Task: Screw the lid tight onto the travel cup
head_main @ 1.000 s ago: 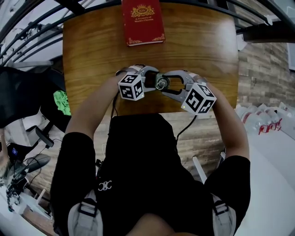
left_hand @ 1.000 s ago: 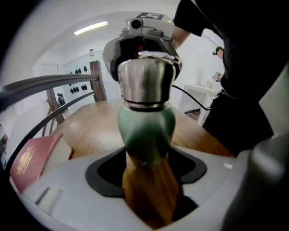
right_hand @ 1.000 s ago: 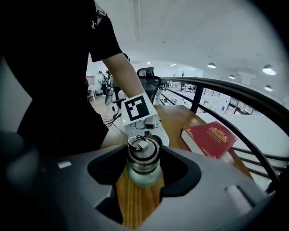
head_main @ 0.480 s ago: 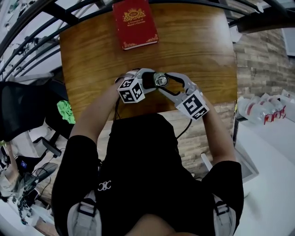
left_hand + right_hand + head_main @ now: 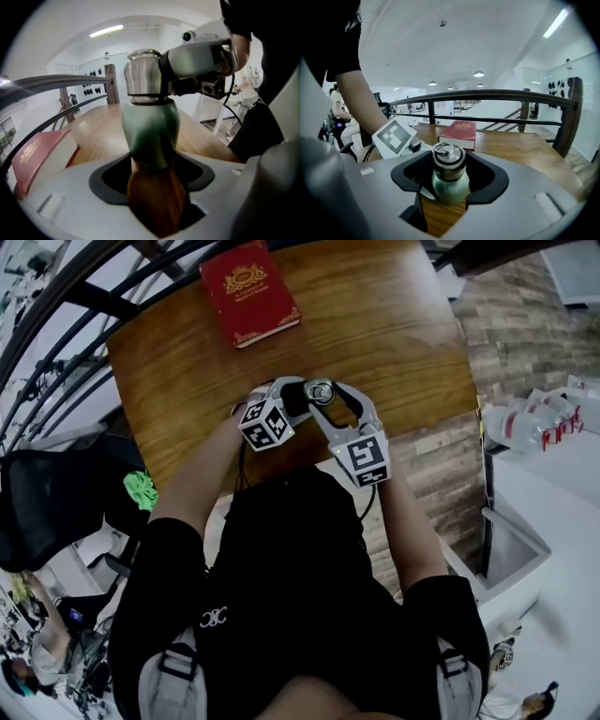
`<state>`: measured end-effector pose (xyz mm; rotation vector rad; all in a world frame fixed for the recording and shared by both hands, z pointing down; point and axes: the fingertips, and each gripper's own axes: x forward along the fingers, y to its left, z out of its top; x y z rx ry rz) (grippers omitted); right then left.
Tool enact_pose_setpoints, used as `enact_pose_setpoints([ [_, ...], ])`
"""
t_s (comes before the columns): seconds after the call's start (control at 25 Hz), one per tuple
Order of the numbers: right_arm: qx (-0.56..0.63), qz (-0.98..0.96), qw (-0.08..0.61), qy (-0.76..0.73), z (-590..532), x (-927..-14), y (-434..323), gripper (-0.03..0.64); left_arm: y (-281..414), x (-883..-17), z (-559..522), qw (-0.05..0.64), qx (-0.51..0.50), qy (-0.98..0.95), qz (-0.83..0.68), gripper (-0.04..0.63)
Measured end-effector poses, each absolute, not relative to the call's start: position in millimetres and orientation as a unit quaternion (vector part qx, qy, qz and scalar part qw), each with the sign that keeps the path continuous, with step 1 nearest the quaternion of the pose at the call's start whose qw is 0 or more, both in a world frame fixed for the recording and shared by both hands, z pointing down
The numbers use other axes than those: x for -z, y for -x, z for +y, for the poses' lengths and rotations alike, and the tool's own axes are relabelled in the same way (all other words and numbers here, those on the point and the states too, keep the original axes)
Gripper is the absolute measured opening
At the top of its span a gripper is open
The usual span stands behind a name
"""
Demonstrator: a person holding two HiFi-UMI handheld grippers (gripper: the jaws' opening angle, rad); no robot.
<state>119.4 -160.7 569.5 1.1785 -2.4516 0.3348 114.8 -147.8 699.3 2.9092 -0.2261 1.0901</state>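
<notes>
Right tool (image 5: pixel 336 404) has swung round the cup toward the person since a second ago, and it is clamped on the lid (image 5: pixel 448 161). Counter (image 5: pixel 403 352), wooden. Red book (image 5: pixel 248 292), lying flat at the far left, well apart. Left tool (image 5: pixel 295 401), clenched on the green travel cup (image 5: pixel 150 131), which is close to the counter's near edge. The lid is steel and ring-topped, seated on the cup.

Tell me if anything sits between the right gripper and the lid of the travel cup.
Nothing visible does. The lid stands between the jaws of the right gripper, seated on the travel cup, which the left gripper holds by its body. The red book lies apart, farther back on the table.
</notes>
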Motion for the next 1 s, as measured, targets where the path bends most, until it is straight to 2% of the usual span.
enact_pose_setpoints([
  [0.4,-0.161,-0.783,0.155,-0.580,-158.7,-566.1,-122.9,0.233,-116.0,-698.1,-148.8,0.030,-0.345,-0.934,-0.089,0.342],
  [0.76,-0.137,-0.762,0.071,-0.630,-135.3,-500.4,-151.0,0.233,-89.3,-669.0,-151.9,0.106,-0.309,-0.929,-0.176,0.336],
  [0.8,-0.131,-0.756,0.061,-0.638,-134.1,-492.6,-155.5,0.225,-82.2,-658.4,-155.0,0.111,-0.294,-0.929,-0.197,0.294],
  [0.88,-0.114,-0.739,0.050,-0.662,-133.7,-479.4,-164.7,0.048,-65.2,-634.9,-163.9,0.116,-0.259,-0.926,-0.248,0.172],
  [0.92,-0.106,-0.733,0.047,-0.670,-134.1,-474.7,-166.9,0.003,-55.8,-623.2,-168.2,0.114,-0.245,-0.923,-0.273,0.126],
  [1.0,-0.103,-0.732,0.044,-0.672,-135.9,-468.8,-165.4,0.003,-36.8,-600.7,-175.9,0.103,-0.228,-0.914,-0.318,0.052],
])
